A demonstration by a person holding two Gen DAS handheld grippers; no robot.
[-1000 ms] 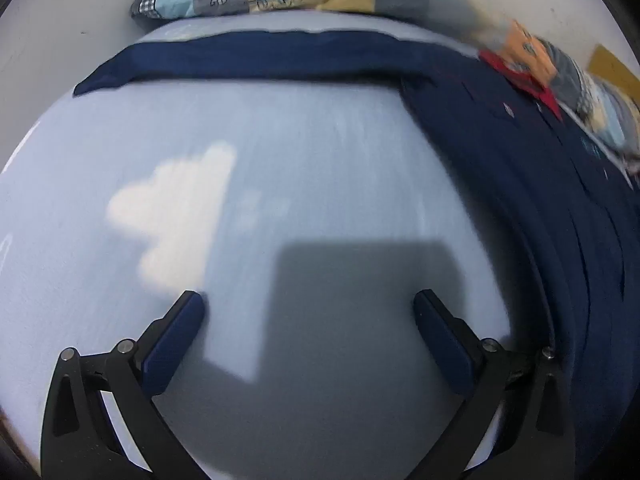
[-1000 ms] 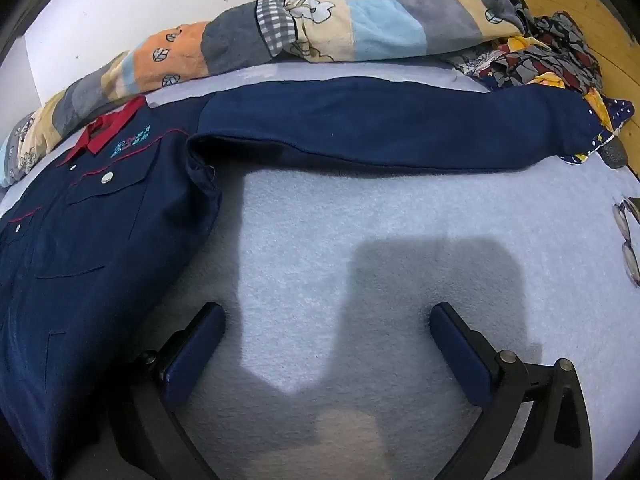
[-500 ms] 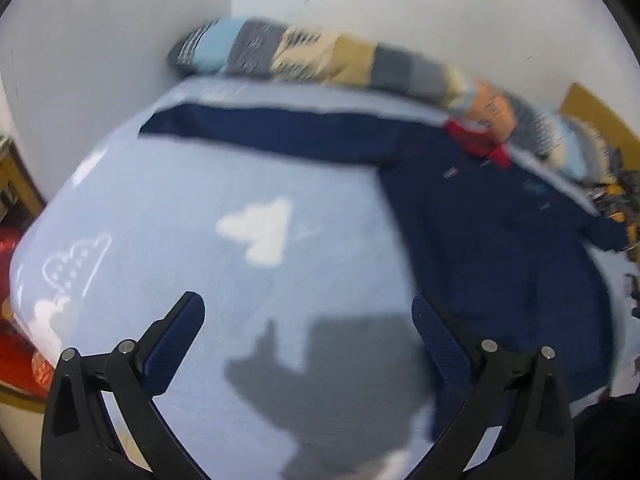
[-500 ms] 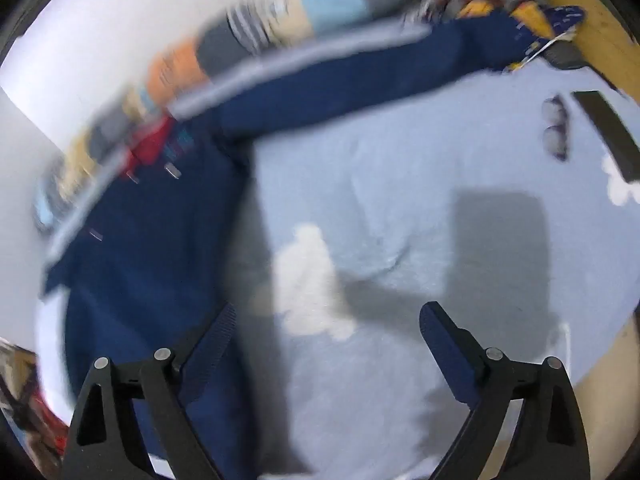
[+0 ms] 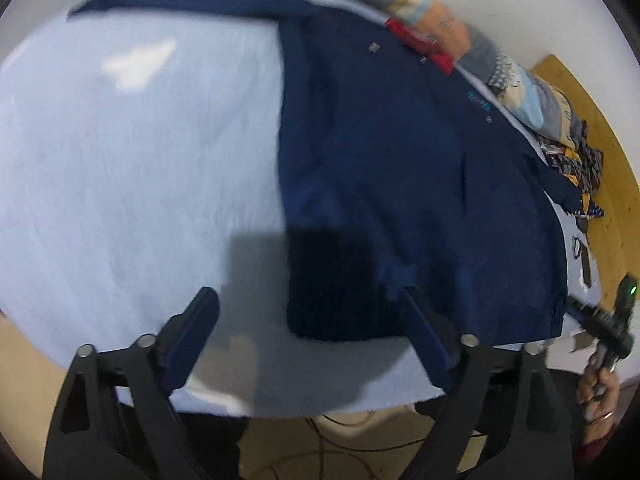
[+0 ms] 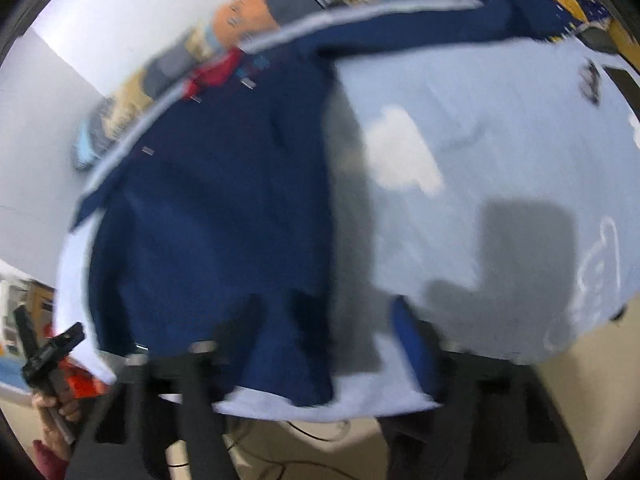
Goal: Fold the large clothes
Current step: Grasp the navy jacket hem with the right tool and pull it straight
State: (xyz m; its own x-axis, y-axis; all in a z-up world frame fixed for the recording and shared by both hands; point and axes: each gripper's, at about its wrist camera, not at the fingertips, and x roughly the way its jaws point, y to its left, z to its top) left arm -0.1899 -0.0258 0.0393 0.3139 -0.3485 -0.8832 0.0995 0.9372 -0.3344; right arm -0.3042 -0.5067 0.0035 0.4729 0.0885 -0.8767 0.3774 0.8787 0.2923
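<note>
A navy jacket (image 5: 400,160) with a red collar (image 5: 416,40) lies flat on the light blue bed sheet (image 5: 120,160), sleeves spread wide. My left gripper (image 5: 308,320) hovers at the hem's left corner near the bed's front edge. Its jaws are closing, still wide apart, and the pads touch no cloth. In the right wrist view the jacket (image 6: 208,200) fills the left half. My right gripper (image 6: 326,340) sits over the hem's right corner, blurred. Its jaws are closing with the hem edge between them and a gap still showing. Each gripper also appears in the other view, hand-held: right gripper (image 5: 612,328), left gripper (image 6: 48,356).
A rolled patchwork quilt (image 5: 520,80) runs along the far wall. A wooden headboard (image 5: 592,140) and crumpled patterned clothes (image 5: 576,160) are at the right. Glasses (image 6: 590,80) lie on the sheet. Below the bed's edge is floor with cables (image 5: 340,440).
Both grippers have pulled back from the sleeves to the jacket's hem at the bed's near edge. Their jaws have narrowed, the right one more.
</note>
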